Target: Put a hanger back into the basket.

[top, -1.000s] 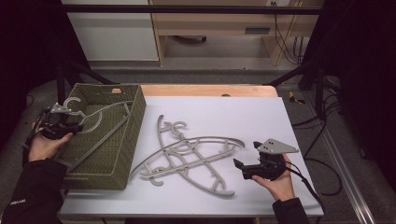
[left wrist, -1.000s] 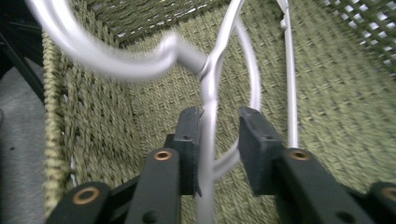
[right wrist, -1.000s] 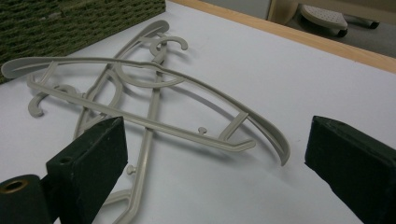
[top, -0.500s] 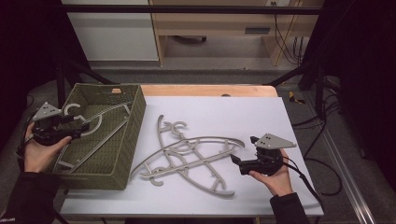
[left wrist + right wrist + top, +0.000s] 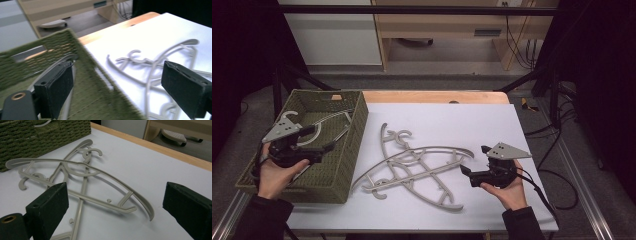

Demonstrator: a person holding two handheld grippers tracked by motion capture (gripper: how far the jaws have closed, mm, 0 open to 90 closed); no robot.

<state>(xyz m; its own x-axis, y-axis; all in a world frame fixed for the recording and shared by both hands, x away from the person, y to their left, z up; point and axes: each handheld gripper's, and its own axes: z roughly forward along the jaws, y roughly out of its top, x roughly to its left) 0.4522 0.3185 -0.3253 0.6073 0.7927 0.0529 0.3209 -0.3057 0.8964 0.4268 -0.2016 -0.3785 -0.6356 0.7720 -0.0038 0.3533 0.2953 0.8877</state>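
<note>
Since the earlier frame the left gripper had swung back over the green woven basket, jaws wide apart and empty. Its own view was blurred; hangers inside the basket were too tangled to count. The right gripper rested on the white table, spread wide, holding nothing, beside a pile of about three grey hangers.

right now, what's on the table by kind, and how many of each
grey hangers crossed on the white mat: 2
grey hanger in the basket: 1 that I can make out
green woven basket: 1
handheld tools, left tool and right tool, both open: 2
total: 6
</note>
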